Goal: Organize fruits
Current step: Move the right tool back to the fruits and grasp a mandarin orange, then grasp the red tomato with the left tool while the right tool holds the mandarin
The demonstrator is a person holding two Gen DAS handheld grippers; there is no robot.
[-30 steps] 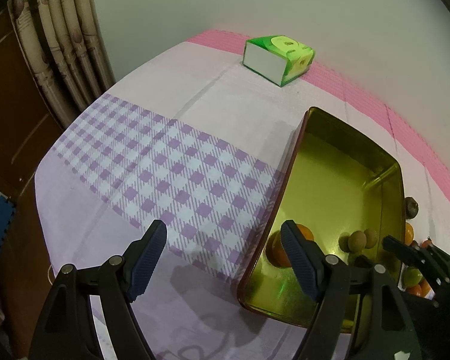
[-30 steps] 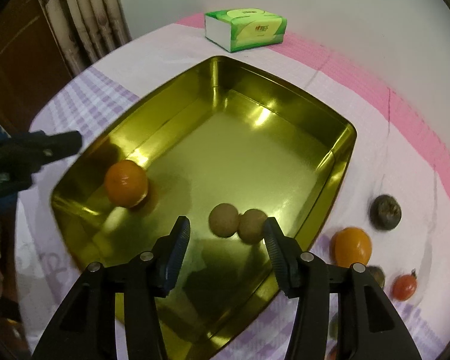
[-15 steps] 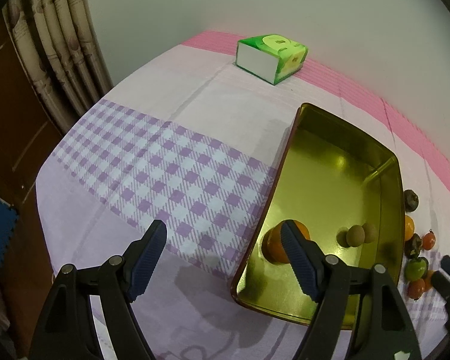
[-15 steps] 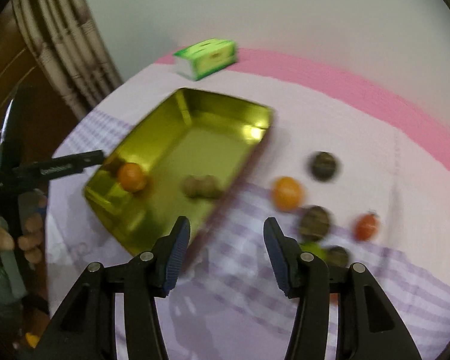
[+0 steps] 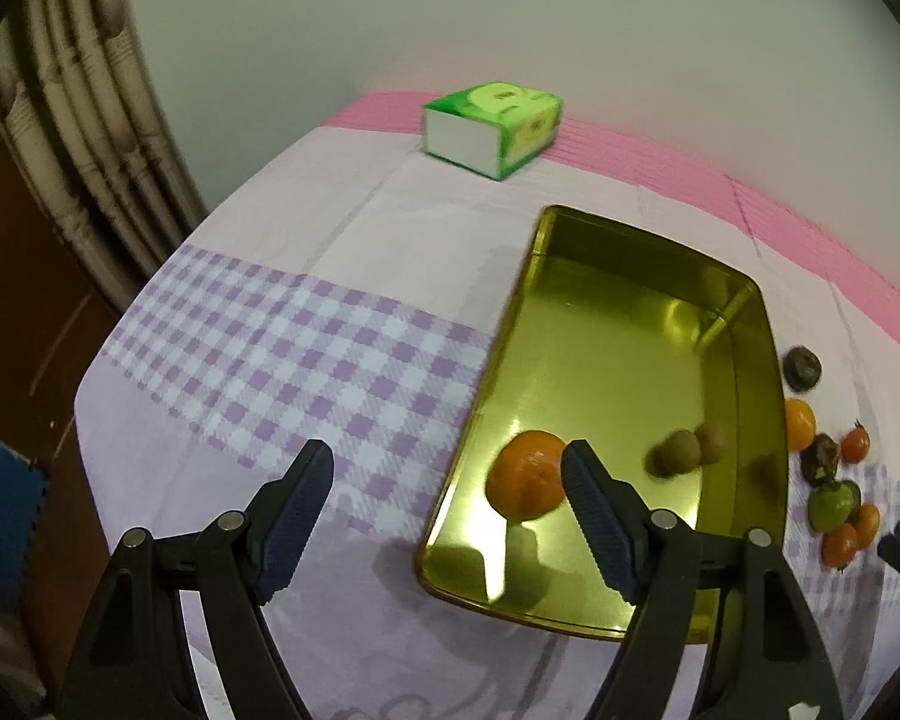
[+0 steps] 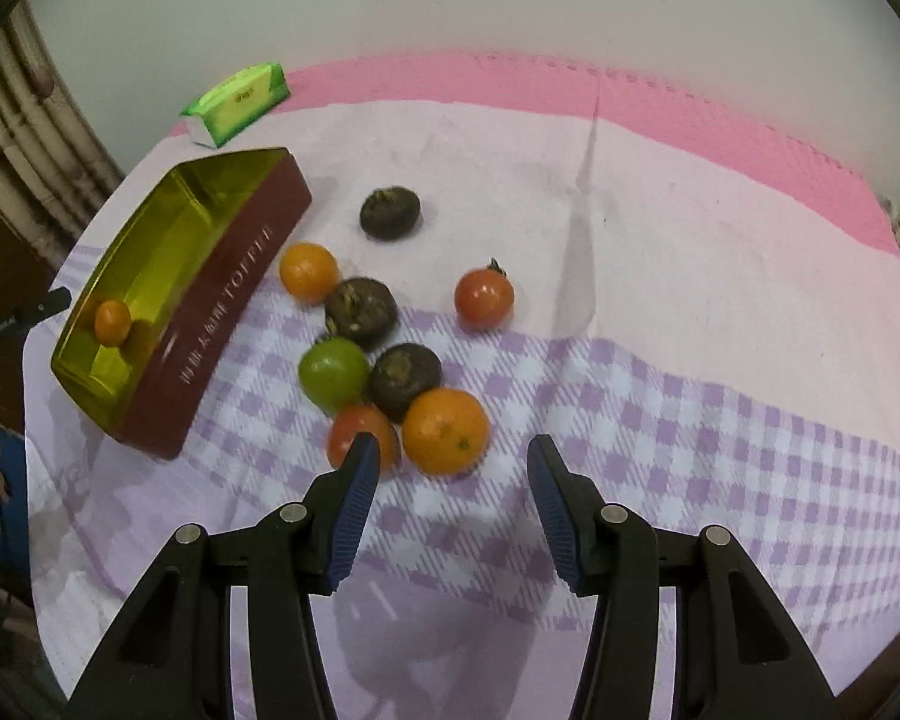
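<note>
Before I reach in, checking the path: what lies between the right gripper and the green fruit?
In the right wrist view, a red tomato sits between the right gripper and the green fruit.

Table covered by a cloth [image 6: 660,252] of pale lilac with a purple checked band and a pink strip along the far edge. Lying on it: a gold-lined tin [image 6: 222,324] with maroon outer wall, ahead and left of the right fingers [image 6: 354,498]; a green tissue pack [image 6: 240,99] beyond the tin. Loose fruit just ahead of those fingers: large orange [image 6: 445,431], red tomato [image 6: 360,435], green fruit [image 6: 333,373], two dark fruits [image 6: 405,381] [image 6: 360,312]; farther ahead, small orange [image 6: 308,272], second tomato [image 6: 484,300] and a third dark fruit [image 6: 390,212].
</note>
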